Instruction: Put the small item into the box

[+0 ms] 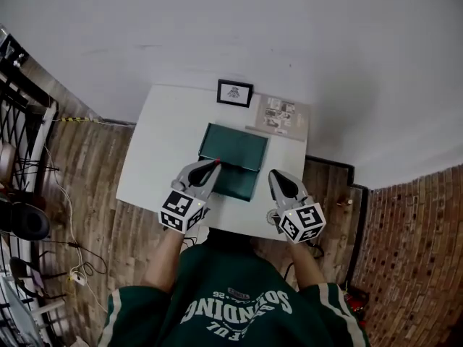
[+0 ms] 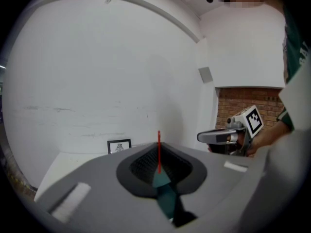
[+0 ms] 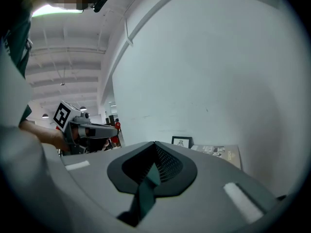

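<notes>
A dark green box (image 1: pixel 249 137) lies open on the white table (image 1: pixel 159 150), in front of me. My left gripper (image 1: pixel 215 164) is shut on a small thin red item (image 1: pixel 216 162) and holds it over the box's near left part. In the left gripper view the red item (image 2: pixel 158 137) sticks up from between the shut jaws of the left gripper (image 2: pixel 158 152), with green box (image 2: pixel 165 198) showing below. My right gripper (image 1: pixel 277 176) is shut with nothing in it, near the box's right front corner. The right gripper view shows its jaws (image 3: pixel 155 144) meeting, over green.
A small black-framed picture (image 1: pixel 235 92) stands at the table's far edge, with a grey printed sheet (image 1: pixel 278 116) to its right. A white wall rises behind the table. Wooden floor surrounds it, with cables and gear at the left (image 1: pixel 29 215).
</notes>
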{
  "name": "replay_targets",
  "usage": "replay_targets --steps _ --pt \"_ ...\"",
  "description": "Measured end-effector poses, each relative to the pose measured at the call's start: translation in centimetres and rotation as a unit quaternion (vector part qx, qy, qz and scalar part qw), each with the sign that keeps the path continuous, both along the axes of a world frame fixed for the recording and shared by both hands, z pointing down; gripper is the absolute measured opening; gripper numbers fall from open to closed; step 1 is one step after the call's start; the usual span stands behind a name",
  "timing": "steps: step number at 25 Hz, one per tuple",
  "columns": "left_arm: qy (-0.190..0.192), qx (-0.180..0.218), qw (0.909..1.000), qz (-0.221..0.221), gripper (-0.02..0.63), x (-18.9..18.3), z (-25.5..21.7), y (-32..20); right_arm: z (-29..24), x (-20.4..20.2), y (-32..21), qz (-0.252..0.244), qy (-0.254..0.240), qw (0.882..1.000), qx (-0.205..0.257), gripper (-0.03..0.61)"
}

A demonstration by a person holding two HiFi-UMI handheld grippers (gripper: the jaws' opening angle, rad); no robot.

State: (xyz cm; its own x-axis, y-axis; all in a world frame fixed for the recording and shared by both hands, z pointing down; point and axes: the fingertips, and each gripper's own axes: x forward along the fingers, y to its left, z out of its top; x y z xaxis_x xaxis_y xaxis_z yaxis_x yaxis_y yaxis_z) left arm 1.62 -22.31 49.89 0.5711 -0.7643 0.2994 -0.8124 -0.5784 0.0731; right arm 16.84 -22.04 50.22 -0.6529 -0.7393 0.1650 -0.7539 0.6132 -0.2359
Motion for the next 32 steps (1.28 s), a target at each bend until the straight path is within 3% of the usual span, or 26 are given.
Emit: replay_targets --steps 9,22,27,32 --pt "0.002 -0.010 0.9999 0.006 0.063 0.8 0.9 -1.3 0.3 -0.2 -0.5 -0.010 0.018 1.000 -0.001 0.002" --pt "-0.019 -0.087 0.9948 0.048 0.063 1.3 8.2 -0.1 3.7 -1.4 0.4 0.006 0.024 0.999 -0.046 0.002" --pt "-0.062 -0.110 0.9883 0.085 0.063 2.2 10.9 0.4 4.3 -1.9 0.5 0.011 0.028 0.998 -0.053 0.002" --pt "-0.157 -0.111 0.9700 0.150 0.063 3.8 13.7 0.5 4.0 -1.6 0.4 0.023 0.030 0.998 -0.051 0.002"
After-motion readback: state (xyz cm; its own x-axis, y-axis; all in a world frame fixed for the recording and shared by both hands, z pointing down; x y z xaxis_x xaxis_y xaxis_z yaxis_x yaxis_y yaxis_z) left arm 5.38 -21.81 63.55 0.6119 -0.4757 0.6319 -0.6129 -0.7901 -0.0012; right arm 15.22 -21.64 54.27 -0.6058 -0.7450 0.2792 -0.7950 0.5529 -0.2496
